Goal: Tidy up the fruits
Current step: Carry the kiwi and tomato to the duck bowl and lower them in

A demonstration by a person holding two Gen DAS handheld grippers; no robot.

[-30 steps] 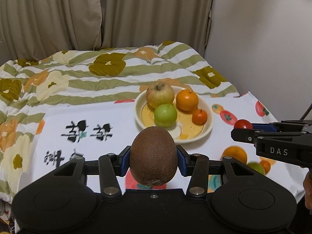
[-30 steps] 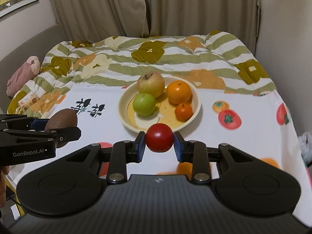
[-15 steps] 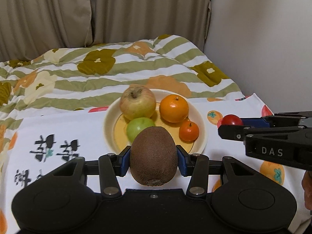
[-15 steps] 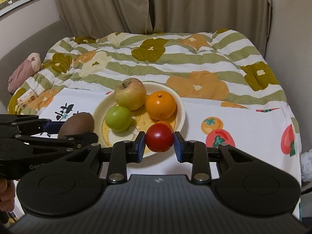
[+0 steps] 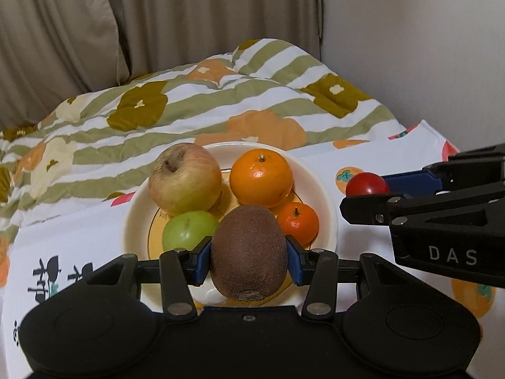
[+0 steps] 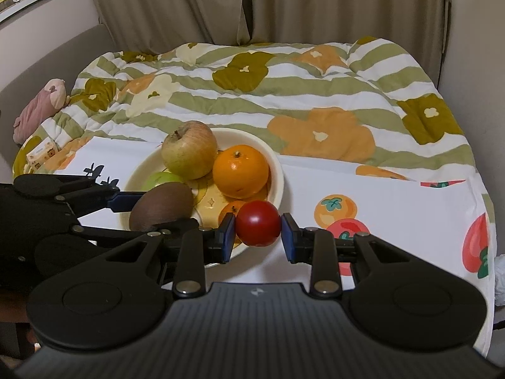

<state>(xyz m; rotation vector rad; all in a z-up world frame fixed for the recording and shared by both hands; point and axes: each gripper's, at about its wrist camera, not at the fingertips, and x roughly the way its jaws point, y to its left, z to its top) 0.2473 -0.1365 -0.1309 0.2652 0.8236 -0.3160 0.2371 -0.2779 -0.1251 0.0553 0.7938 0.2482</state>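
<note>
Left tongs [image 5: 249, 254] clamped on a brown kiwi [image 5: 249, 251], held over the near edge of the plate [image 5: 328, 218]. Right tongs [image 6: 258, 228] pinching a red tomato [image 6: 258, 227] just beside, over the plate's right rim. Beyond both: green apple [image 5: 189, 229], small tangerine [image 5: 300, 221], big apple [image 5: 184, 178], orange [image 5: 260, 178], then quilt [image 5: 189, 107].

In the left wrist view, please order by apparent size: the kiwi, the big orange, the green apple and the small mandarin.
1. kiwi, though it is nearest the camera, so its lead is unsure
2. big orange
3. green apple, partly hidden
4. small mandarin
</note>
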